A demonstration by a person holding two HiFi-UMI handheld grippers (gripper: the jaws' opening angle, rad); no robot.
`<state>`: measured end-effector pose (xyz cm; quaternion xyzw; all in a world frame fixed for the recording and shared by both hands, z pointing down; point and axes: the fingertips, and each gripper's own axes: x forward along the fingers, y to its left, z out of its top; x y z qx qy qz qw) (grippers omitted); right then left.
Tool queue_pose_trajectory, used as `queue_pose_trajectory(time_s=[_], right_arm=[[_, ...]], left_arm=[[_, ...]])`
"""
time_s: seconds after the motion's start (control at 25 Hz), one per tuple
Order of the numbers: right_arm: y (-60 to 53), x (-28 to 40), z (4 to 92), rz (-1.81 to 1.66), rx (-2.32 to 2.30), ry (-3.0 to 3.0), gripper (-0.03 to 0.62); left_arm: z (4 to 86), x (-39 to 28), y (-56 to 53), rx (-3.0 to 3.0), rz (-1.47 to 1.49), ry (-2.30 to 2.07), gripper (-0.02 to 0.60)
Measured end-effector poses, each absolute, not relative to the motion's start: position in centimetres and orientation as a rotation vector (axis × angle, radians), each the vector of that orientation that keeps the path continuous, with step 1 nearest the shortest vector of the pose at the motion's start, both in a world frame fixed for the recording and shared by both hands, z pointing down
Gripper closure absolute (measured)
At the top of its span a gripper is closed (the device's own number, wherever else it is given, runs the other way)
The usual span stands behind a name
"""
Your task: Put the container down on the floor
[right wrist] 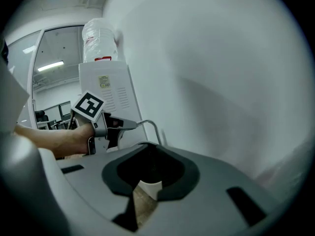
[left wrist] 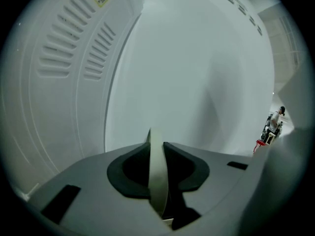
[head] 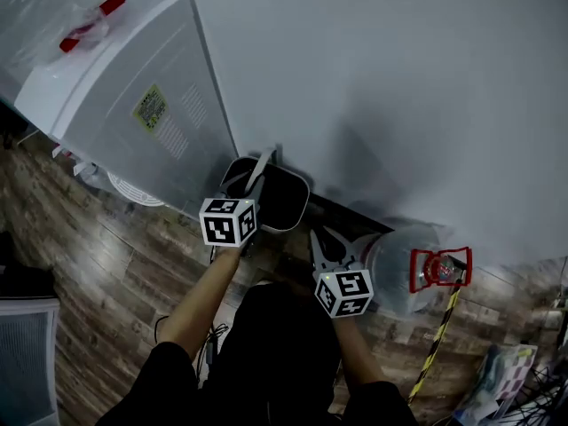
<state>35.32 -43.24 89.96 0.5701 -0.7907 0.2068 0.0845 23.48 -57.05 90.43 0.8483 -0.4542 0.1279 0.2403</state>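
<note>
In the head view the left gripper (head: 255,177) has its jaws pinched on the thin handle (head: 264,160) of the dark container (head: 288,204), which hangs just below those jaws, close to the wall (head: 399,78) and beside the water dispenser (head: 133,105). Whether its base touches the floor (head: 106,256) cannot be told. The right gripper (head: 330,247) sits beside the container with its jaws spread on nothing, and a water jug (head: 399,269) lies just beyond it. In the left gripper view, a pale band of handle (left wrist: 156,166) runs between the closed jaws. Letting go too high would likely drop and tip the container. In the right gripper view, the handle (right wrist: 150,124) curves out from the left jaws. On a one-sided hold, the container could swing into the wall or dispenser.
</note>
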Motion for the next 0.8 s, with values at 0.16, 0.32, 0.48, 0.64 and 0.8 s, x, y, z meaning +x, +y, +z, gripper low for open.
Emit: queue_pose_trajectory(time_s=[0.16,0.32,0.48,0.64,0.8], right_arm=[[-43.5,35.6,91.8,0.605,1.716,-2.382,0.537],[-42.6,36.3,93.3,0.625,1.715,-2.384,0.537],[-42.3,36.9,94.5,0.675,1.721,-2.392,0.539],[-41.9,37.9,94.6,0.659,1.732,-2.388,0.539],[-41.2,38.1,94.8,0.648,1.73,-2.382,0.537]], left_arm=[[92.9,23.3,-57.2,2.33,0.366,-1.254,0.489],[95.3,23.6,-57.1,2.309,0.379,-1.251,0.489],[96.0,23.5,-57.7,2.314,0.39,-1.255,0.489],[96.3,23.8,-58.4,2.313,0.391,-1.276,0.489],[96.9,23.5,-58.9,2.323,0.426,-1.291,0.489]])
